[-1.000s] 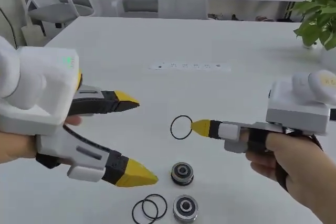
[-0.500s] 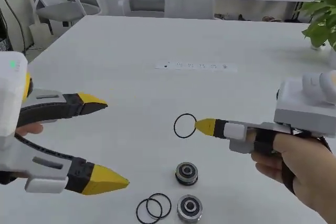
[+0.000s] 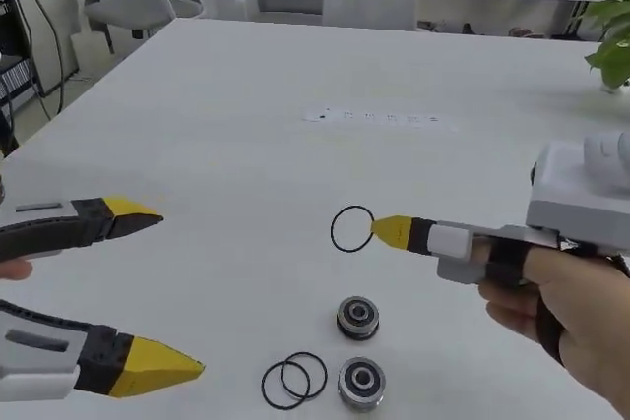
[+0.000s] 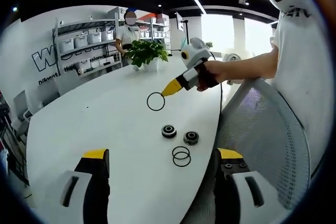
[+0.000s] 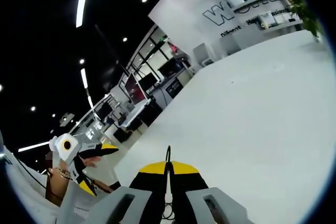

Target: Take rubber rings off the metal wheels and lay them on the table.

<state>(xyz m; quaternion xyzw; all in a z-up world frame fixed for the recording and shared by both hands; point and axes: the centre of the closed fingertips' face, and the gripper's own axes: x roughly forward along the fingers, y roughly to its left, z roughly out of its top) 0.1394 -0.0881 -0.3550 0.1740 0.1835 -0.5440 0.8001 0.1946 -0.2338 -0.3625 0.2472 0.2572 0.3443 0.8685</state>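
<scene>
- The right gripper point(image 3: 379, 230) is pinching one rubber ring point(image 3: 351, 228), its jaws clamped together on it, above the white surface point(image 3: 246, 145).
- The left gripper point(image 3: 177, 292) is hovering nearby, jaws wide apart.
- Just beside the metal wheels point(image 3: 357, 316), two loose rings point(image 3: 293, 380) are lying flat.
- The next move is probably lowering the held ring and releasing it near them.

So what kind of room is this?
Probably an office or meeting room: a long white table, office chairs at its far end, wall shelves holding storage boxes, and a potted plant.
</scene>
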